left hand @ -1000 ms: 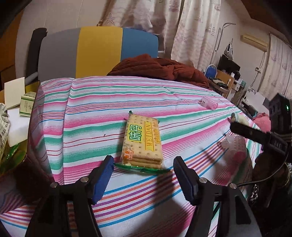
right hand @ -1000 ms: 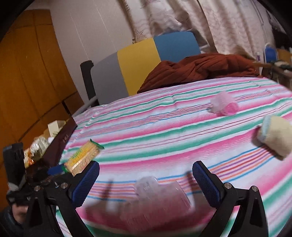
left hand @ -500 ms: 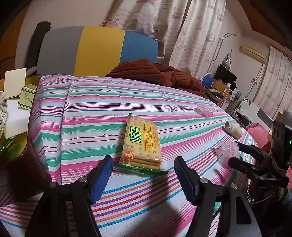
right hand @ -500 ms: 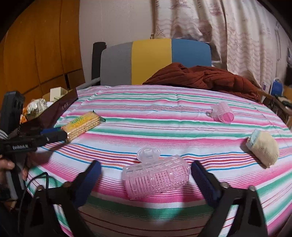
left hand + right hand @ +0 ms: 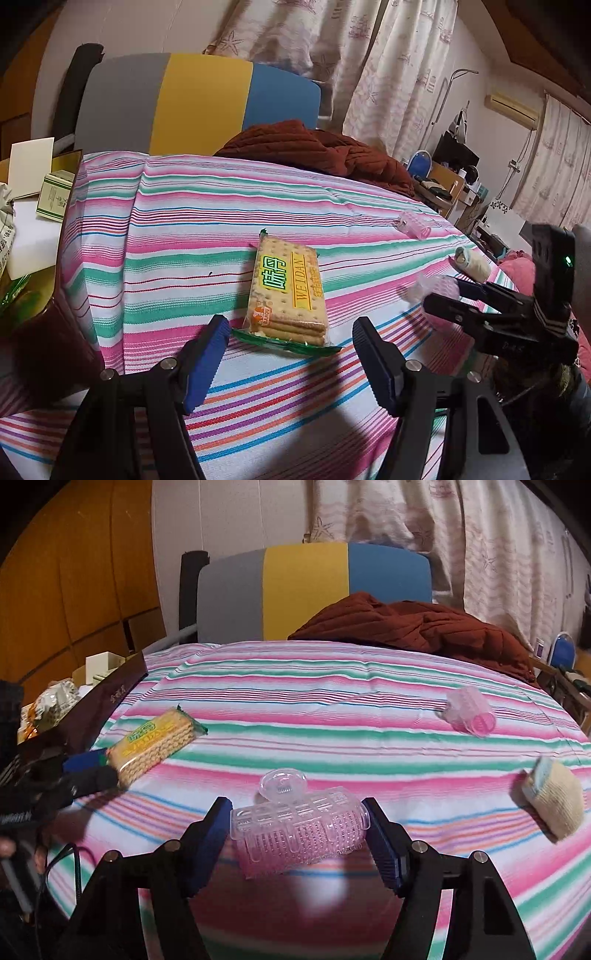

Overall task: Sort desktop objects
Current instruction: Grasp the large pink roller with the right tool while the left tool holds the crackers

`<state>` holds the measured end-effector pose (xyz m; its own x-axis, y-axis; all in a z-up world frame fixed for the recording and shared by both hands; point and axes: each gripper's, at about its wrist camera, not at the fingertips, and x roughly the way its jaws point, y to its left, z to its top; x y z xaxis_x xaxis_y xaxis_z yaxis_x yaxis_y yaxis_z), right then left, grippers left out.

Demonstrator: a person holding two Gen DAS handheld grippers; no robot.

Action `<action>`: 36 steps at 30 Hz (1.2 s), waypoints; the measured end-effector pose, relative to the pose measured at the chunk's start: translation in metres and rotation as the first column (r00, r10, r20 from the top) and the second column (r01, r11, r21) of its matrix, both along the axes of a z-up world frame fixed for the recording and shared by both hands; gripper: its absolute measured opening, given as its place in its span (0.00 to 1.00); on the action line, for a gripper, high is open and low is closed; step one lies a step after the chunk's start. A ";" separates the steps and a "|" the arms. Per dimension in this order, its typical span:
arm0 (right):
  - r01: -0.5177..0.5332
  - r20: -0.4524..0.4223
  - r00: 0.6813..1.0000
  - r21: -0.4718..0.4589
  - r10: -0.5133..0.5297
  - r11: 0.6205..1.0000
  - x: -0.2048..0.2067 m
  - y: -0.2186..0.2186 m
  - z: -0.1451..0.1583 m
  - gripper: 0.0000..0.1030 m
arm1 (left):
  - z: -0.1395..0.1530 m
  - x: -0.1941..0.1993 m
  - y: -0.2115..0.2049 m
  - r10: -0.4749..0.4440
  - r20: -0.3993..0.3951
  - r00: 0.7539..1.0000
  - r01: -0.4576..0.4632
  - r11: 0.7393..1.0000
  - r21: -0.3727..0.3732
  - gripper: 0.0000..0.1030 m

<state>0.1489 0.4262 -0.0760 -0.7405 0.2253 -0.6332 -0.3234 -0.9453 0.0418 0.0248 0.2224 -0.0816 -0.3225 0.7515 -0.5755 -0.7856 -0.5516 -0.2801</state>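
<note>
Right gripper [image 5: 297,834]: pads against both ends of the pink hair roller [image 5: 299,832], apparently gripped. Left gripper [image 5: 286,354]: wide, empty, before the cracker packet [image 5: 286,291]. Small roller [image 5: 471,716] and cloth pouch [image 5: 554,799] lie apart on the striped tabletop [image 5: 332,686]; sorting barely begun.

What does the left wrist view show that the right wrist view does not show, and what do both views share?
Only the left wrist view shows the left gripper open, just short of the cracker pack. Only the right wrist view shows the right gripper closing around the near pink hair roller. Both show the striped cloth, the far roller and the brown blanket.
</note>
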 end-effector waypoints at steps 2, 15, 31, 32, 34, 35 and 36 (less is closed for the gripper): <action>0.004 0.019 1.000 -0.012 -0.004 1.000 -0.008 0.001 -0.003 0.70 | 0.000 0.000 0.000 0.001 0.000 1.000 -0.001 1.000 0.000 0.68; -0.038 -0.055 0.998 -0.136 0.031 0.990 -0.002 0.010 -0.010 0.88 | 0.018 0.002 0.013 0.013 -0.073 0.997 -0.019 0.997 -0.077 0.69; -0.072 -0.078 0.995 -0.170 0.059 0.983 -0.001 0.010 -0.009 0.98 | 0.009 -0.026 0.057 0.008 -0.032 0.999 -0.014 0.976 -0.218 0.69; -0.072 -0.078 0.995 -0.170 0.060 0.983 -0.001 0.010 -0.009 0.98 | 0.009 -0.026 0.057 0.008 -0.027 1.000 -0.014 0.977 -0.215 0.69; -0.073 -0.077 0.995 -0.168 0.060 0.983 -0.002 0.010 -0.009 0.98 | 0.008 -0.026 0.058 0.009 -0.031 0.999 -0.016 0.975 -0.223 0.69; -0.073 -0.077 0.995 -0.168 0.061 0.983 -0.002 0.010 -0.009 0.98 | 0.007 -0.025 0.059 0.009 -0.037 0.999 -0.018 0.973 -0.232 0.69; -0.073 -0.076 0.995 -0.166 0.061 0.983 -0.002 0.010 -0.009 0.98 | 0.007 -0.024 0.060 0.008 -0.042 0.999 -0.018 0.971 -0.238 0.69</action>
<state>0.1471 0.4364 -0.0853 -0.7944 0.0683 -0.6035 -0.2504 -0.9421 0.2231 0.0004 0.2823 -0.0748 -0.3581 0.5900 -0.7237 -0.7859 -0.6090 -0.1077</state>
